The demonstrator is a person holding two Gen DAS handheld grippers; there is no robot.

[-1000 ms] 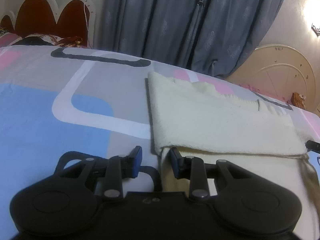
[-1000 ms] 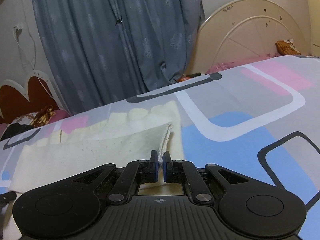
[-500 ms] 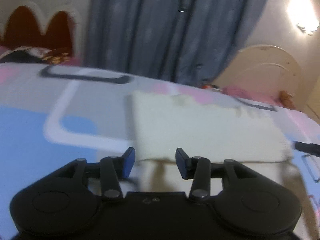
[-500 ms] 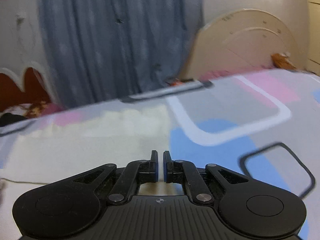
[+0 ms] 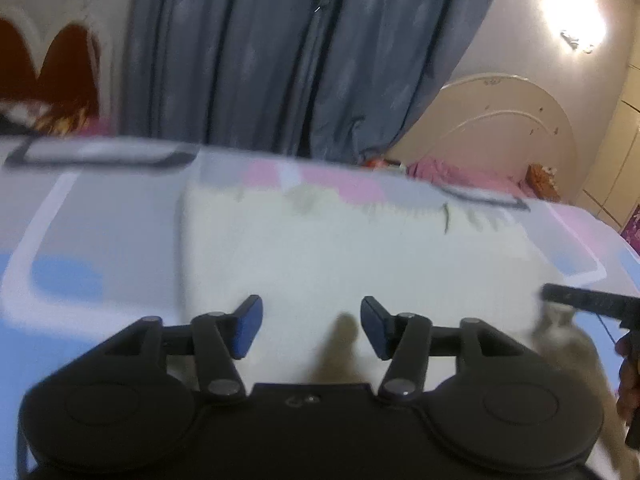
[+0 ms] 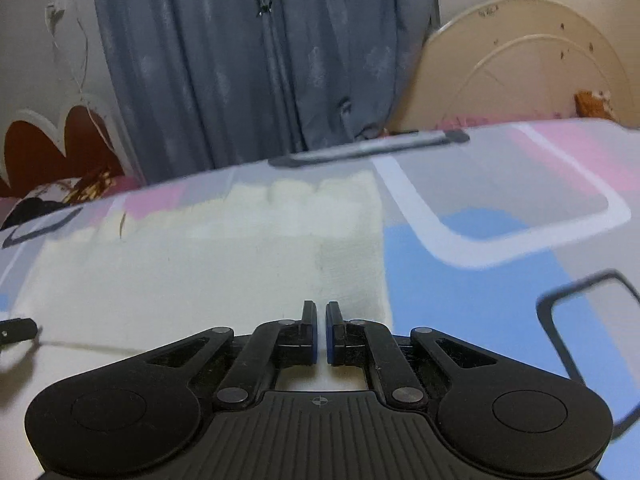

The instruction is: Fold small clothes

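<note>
A cream knitted garment (image 5: pixel 340 256) lies folded flat on the patterned bedsheet (image 5: pixel 88 232). My left gripper (image 5: pixel 311 312) hovers over its near edge with the jaws opening and nothing between the blue pads (image 5: pixel 248 326). In the right wrist view the same garment (image 6: pixel 200 264) spreads left of centre. My right gripper (image 6: pixel 321 312) is shut above the garment's near right part, and no cloth shows between its fingertips. The right gripper's finger (image 5: pixel 588 304) shows at the garment's right end, and the left gripper's tip (image 6: pixel 16 328) at its left end.
The bedsheet (image 6: pixel 500 280) carries blue, pink and grey blocks. Behind the bed hang blue-grey curtains (image 6: pixel 260 60). A cream headboard (image 6: pixel 532 76) stands at the right and a red-brown scalloped one (image 6: pixel 60 148) at the left. A person's hand (image 5: pixel 628 368) shows at the right edge.
The left jaws have spread wider and the gripper has shifted right over the garment. The knit edge seen between the right fingertips a second ago is gone from them; the fold lies flat.
</note>
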